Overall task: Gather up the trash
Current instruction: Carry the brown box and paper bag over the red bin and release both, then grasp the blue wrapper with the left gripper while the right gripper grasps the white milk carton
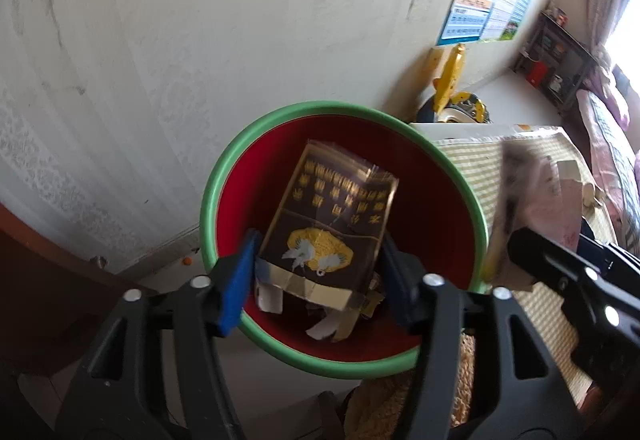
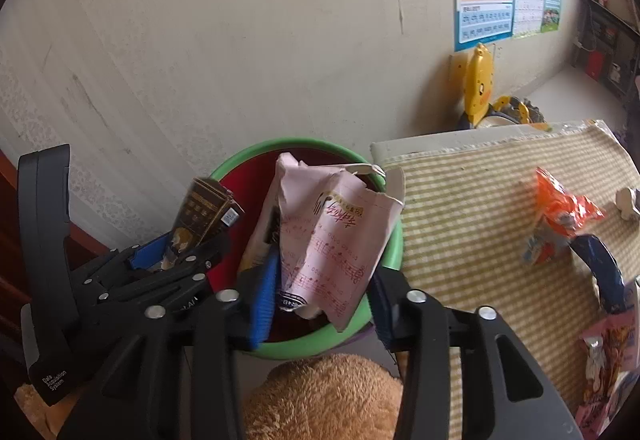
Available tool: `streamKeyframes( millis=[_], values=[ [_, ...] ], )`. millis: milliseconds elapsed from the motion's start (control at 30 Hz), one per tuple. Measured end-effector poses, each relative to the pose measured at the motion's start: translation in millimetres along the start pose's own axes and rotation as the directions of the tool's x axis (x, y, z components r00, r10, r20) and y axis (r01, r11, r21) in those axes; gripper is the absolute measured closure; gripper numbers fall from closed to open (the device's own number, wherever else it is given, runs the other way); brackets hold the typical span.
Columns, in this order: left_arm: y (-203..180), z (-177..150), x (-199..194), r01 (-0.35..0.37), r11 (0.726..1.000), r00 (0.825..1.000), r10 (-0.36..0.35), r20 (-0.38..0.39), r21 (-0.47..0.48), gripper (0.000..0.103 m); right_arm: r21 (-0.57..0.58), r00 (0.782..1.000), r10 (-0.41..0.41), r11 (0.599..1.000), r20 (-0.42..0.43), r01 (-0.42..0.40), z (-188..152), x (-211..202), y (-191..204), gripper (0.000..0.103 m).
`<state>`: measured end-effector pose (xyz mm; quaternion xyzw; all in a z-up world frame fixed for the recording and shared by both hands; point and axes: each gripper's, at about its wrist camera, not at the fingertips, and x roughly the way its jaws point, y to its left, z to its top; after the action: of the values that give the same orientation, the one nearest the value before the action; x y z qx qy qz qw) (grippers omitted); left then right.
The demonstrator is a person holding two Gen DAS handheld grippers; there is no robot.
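Observation:
A red bin with a green rim (image 1: 208,199) stands on the floor by the wall; it also shows in the right wrist view (image 2: 394,240). My left gripper (image 1: 318,268) is over the bin with a dark cigarette box (image 1: 332,220) between its blue fingers, which look spread to the box's width. The box also shows in the right wrist view (image 2: 204,215). My right gripper (image 2: 322,300) holds a pink paper bag (image 2: 332,240) over the bin, with its jaws wide apart. Paper scraps (image 1: 324,328) lie in the bin.
A low table with a yellow-green checked cloth (image 2: 480,220) stands right of the bin. On it lie an orange snack wrapper (image 2: 560,215) and a pink packet (image 2: 604,356). A brown plush toy (image 2: 320,400) sits below. A yellow toy (image 2: 478,87) stands by the wall.

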<state>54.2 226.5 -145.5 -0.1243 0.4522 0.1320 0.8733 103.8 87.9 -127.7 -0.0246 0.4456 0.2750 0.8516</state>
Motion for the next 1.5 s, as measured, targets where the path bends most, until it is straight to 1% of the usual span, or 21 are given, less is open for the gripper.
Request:
streamKeyframes(
  millis=[33,67,167,367,467,533,600,667,767,867,933,1033,1100,1133,1200,1267,1300,1367,1433,1467,1500],
  values=[
    [1,0,1,0.000,1.000,1.000,0.000,-0.002,-0.011,0.035,-0.007,1.000,-0.016,1.000,0.018,0.017,0,-1,1,0.038],
    [3,-1,1,0.001,1.000,1.000,-0.001,-0.002,-0.023,0.032,-0.010,0.999,-0.030,0.999,0.035,0.030,-1,-3,0,0.034],
    [6,-2,2,-0.001,1.000,1.000,0.001,-0.012,-0.029,0.032,0.013,1.000,-0.015,1.000,0.023,0.015,-1,-3,-5,0.034],
    [-1,-5,-4,0.005,1.000,1.000,-0.005,-0.015,0.000,0.032,0.097,1.000,-0.008,0.995,0.020,0.006,-12,-19,-28,0.034],
    [-11,-7,-8,0.018,0.999,1.000,-0.017,-0.011,0.031,0.032,0.143,0.999,-0.037,0.989,0.023,0.033,-23,-36,-46,0.034],
    [-18,-8,-11,0.028,0.998,1.000,-0.027,-0.012,0.053,0.031,0.175,0.997,-0.078,0.982,0.018,0.074,-32,-46,-64,0.033],
    [-28,-10,-14,0.038,0.997,0.999,-0.037,-0.011,0.074,0.031,0.208,0.990,-0.139,0.969,0.013,0.133,-39,-57,-89,0.033],
    [-36,-11,-18,0.046,0.995,0.999,-0.045,-0.009,0.093,0.031,0.238,0.975,-0.220,0.948,0.009,0.212,-46,-69,-118,0.033],
    [-48,-12,-23,0.049,0.991,0.999,-0.049,-0.003,0.121,0.031,0.306,0.927,-0.373,0.879,-0.036,0.366,-59,-90,-173,0.033],
    [-59,-13,-26,0.051,0.989,0.999,-0.052,-0.002,0.142,0.031,0.396,0.902,-0.425,0.818,-0.074,0.417,-75,-104,-219,0.033],
    [-70,-14,-27,0.058,0.985,0.998,-0.058,-0.004,0.160,0.031,0.442,0.884,-0.451,0.773,-0.122,0.455,-87,-108,-253,0.033],
    [-86,-15,-29,0.076,0.978,0.997,-0.075,-0.009,0.194,0.031,0.455,0.874,-0.451,0.749,-0.180,0.481,-97,-105,-280,0.033],
    [-102,-15,-30,0.105,0.971,0.994,-0.103,-0.019,0.216,0.031,0.439,0.867,-0.448,0.749,-0.217,0.497,-101,-97,-293,0.033],
    [-110,-15,-31,0.124,0.967,0.992,-0.121,-0.027,0.221,0.031,0.433,0.867,-0.442,0.752,-0.230,0.498,-100,-94,-295,0.034],
    [-131,-16,-33,0.154,0.959,0.988,-0.150,-0.038,0.238,0.032,0.427,0.876,-0.408,0.765,-0.259,0.482,-105,-83,-303,0.036],
    [-158,-18,-32,0.189,0.943,0.982,-0.181,-0.054,0.275,0.031,0.438,0.885,-0.392,0.769,-0.252,0.465,-112,-80,-309,0.044],
    [-168,-20,-31,0.204,0.937,0.979,-0.193,-0.067,0.285,0.031,0.444,0.889,-0.395,0.770,-0.232,0.458,-113,-83,-309,0.045],
    [-198,-23,-25,0.256,0.918,0.966,-0.233,-0.111,0.304,0.031,0.472,0.902,-0.386,0.770,-0.191,0.430,-117,-91,-307,0.056],
    [-221,-25,-19,0.278,0.905,0.960,-0.246,-0.137,0.321,0.031,0.521,0.915,-0.382,0.759,-0.128,0.390,-123,-110,-303,0.059],
    [-240,-25,-14,0.294,0.894,0.955,-0.257,-0.151,0.337,0.031,0.541,0.918,-0.384,0.754,-0.097,0.372,-125,-120,-300,0.060],
    [-251,-26,-11,0.295,0.890,0.954,-0.256,-0.155,0.347,0.031,0.564,0.918,-0.391,0.746,-0.060,0.354,-128,-131,-297,0.060]
  ],
)
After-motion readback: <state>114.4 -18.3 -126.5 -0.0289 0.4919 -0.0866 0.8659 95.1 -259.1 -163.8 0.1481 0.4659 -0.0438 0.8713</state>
